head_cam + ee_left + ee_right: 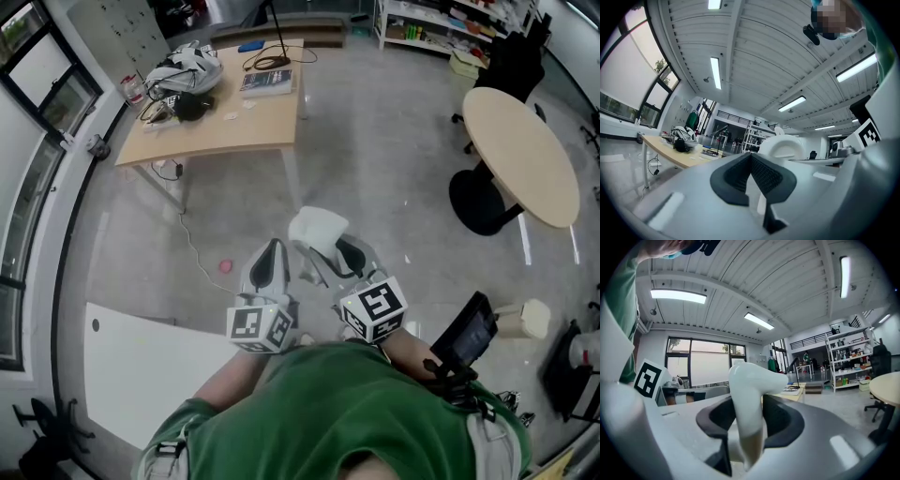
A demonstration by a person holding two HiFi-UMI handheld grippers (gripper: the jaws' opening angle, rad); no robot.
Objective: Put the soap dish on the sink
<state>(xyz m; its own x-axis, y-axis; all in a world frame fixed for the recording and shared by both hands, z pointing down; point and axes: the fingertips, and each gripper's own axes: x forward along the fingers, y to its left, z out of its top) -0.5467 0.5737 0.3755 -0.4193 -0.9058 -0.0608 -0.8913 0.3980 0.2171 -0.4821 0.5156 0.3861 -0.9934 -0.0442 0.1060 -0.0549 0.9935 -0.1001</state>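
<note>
A white soap dish (319, 230) is held up in front of the person, over the grey floor. My right gripper (334, 257) is shut on it, one dark pad on each side of its edge. In the right gripper view the soap dish (748, 394) stands upright between the pads of my right gripper (749, 423), its curved top leaning right. My left gripper (270, 266) hangs just left of it, level, its jaws together with nothing between them. The left gripper view shows my left gripper (751, 174) and, beyond it, the round soap dish (783, 146). No sink is in view.
A wooden desk (267, 117) with a bag, books and cables stands ahead to the left. A round table (520, 155) on a black base is at the right. A white panel (141, 366) lies at the lower left, and a black device (466, 333) sits at the right hip.
</note>
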